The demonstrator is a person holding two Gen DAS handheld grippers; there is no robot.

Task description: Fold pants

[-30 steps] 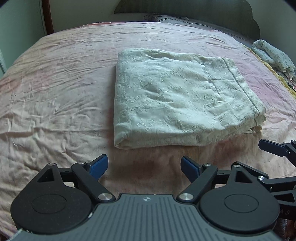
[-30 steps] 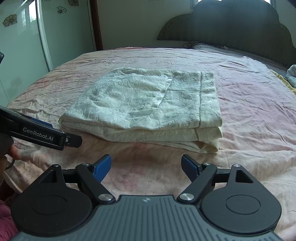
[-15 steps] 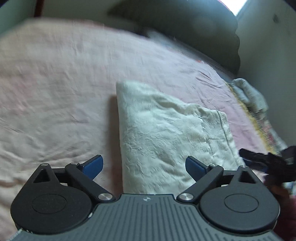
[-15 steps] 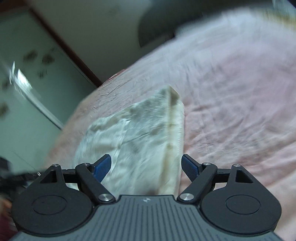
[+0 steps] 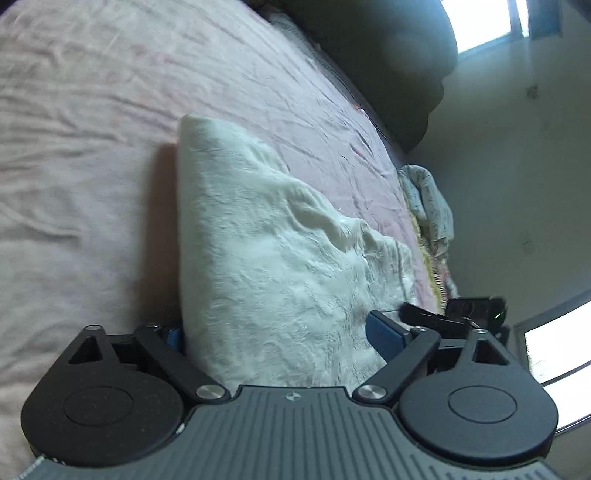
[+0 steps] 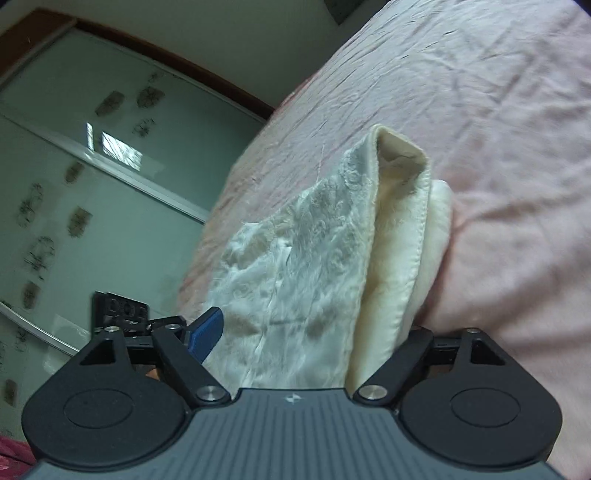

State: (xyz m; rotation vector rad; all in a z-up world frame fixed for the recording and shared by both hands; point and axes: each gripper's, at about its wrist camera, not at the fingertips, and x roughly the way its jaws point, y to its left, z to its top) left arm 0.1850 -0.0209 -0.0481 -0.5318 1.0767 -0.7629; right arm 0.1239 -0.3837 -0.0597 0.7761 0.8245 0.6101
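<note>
The folded cream pants (image 5: 266, 258) lie on the pink bed sheet (image 5: 74, 147). My left gripper (image 5: 280, 332) is open and straddles the near left corner of the pants, one blue pad under the cloth's left edge and one above it. My right gripper (image 6: 314, 336) is open and straddles the near right corner of the pants (image 6: 314, 258), whose stacked hem layers show; its right finger is hidden behind the cloth. Each gripper shows in the other's view, the right one (image 5: 443, 317) and the left one (image 6: 122, 314).
The dark headboard (image 5: 388, 66) stands at the far end of the bed. A crumpled patterned cloth (image 5: 428, 206) lies at the bed's right edge. Glass wardrobe doors (image 6: 74, 184) stand to the left of the bed. A window (image 5: 491, 22) is behind the headboard.
Both grippers have rolled sideways and moved forward from in front of the pants onto its two near corners. The cloth now sits between the open jaws of each.
</note>
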